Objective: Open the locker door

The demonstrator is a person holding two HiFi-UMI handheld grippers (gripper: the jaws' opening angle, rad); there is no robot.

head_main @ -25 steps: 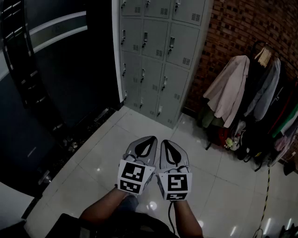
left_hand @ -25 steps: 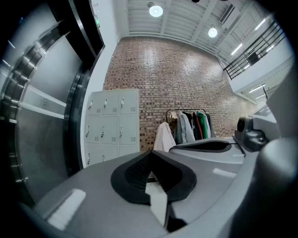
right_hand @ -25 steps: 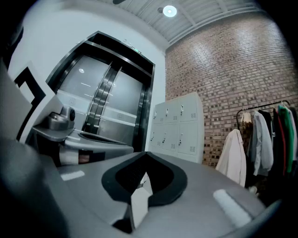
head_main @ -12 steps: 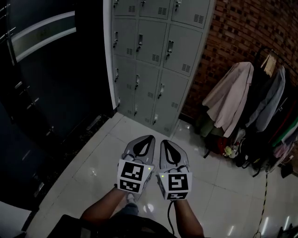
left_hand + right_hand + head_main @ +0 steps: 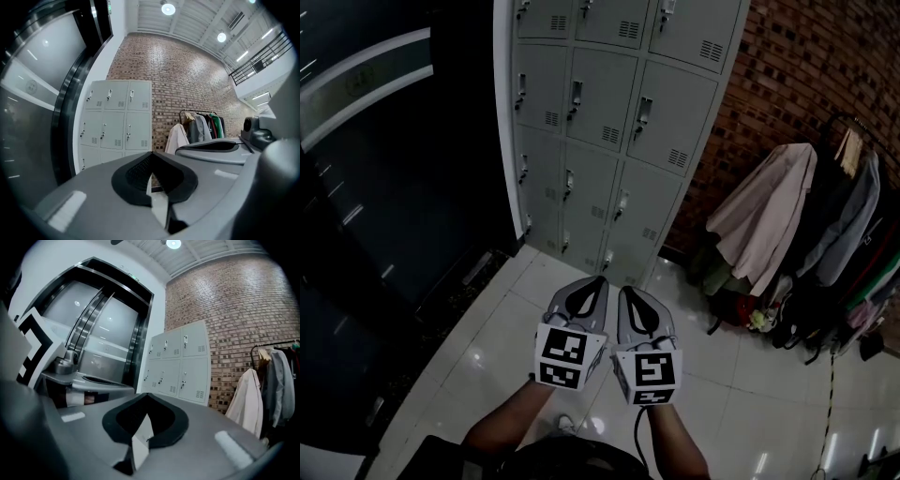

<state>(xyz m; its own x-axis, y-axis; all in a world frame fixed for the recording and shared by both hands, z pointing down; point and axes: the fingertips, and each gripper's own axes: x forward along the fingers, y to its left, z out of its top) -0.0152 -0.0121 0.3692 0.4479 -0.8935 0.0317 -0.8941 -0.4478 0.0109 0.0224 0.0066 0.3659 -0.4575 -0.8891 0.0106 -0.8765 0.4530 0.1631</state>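
All locker doors upright, handles left

Beyond our fingertips the locker bank is cut off at the top edge; right of them, we lose the clothes rack past the frame.

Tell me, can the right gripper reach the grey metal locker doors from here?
Probably not yet. The right gripper, shut and empty, hangs over white floor tiles short of the grey metal lockers. Nothing stands between them, so the way looks free.
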